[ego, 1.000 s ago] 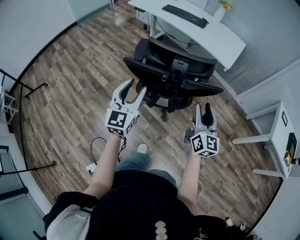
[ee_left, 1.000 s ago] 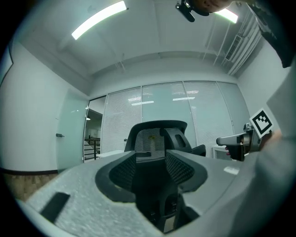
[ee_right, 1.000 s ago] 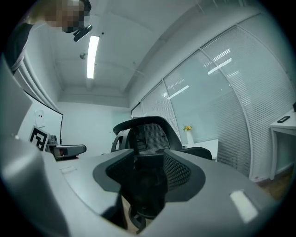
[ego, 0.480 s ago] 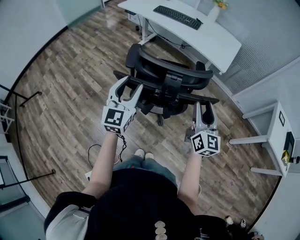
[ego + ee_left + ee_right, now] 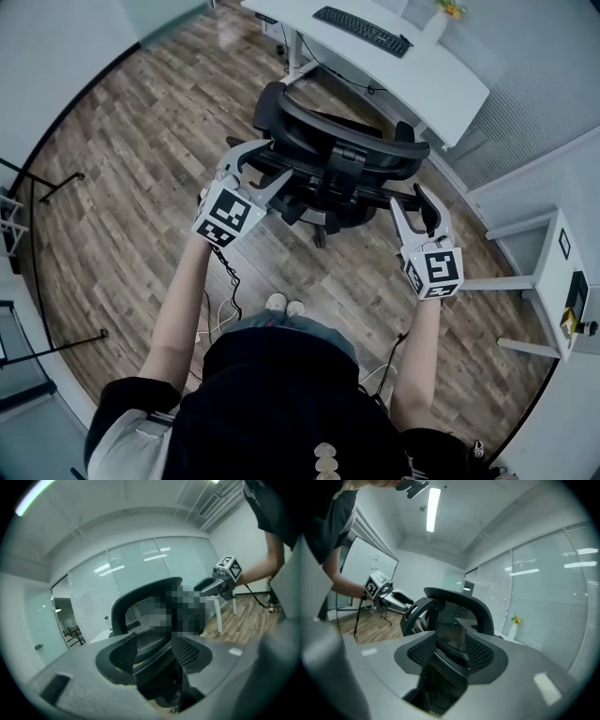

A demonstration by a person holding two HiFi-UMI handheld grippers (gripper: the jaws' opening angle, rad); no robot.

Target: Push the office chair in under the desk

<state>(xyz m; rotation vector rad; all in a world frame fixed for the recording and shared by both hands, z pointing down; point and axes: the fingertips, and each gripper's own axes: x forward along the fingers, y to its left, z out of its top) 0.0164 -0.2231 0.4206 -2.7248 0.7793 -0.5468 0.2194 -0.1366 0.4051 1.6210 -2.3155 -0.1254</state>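
Head view, bottom of frame upward: person in a black top with both arms stretched forward. Shoes [image 5: 286, 305] at lower centre on the wood floor [image 5: 122, 187], loose cables [image 5: 228, 281] just left of them. Left gripper [image 5: 272, 161] is left of centre and right gripper [image 5: 408, 197] right of centre, one at each side of the black chair [image 5: 342, 155]. Left gripper: jaws wide apart and have just been opening. Its own view looks through the gap at the chair's mesh back and frame in the lower middle, with nothing clamped. Right gripper: jaws also apart. Its view shows the backrest and its centre spine through the gap. In the head view the end of the chair's right armrest lies at its fingertips; can't tell if they touch. Chair sits upper middle of the head view, back towards the person and seat side towards the desk [image 5: 441, 89]. It is close to the desk's near edge, with the backrest out in front of the desktop. The white desk runs across the top of the frame, with a dark keyboard [image 5: 361, 30] on it and a vase [image 5: 441, 23] of yellow flowers further right. White side table [image 5: 558, 267] at the right edge, well apart from the chair.
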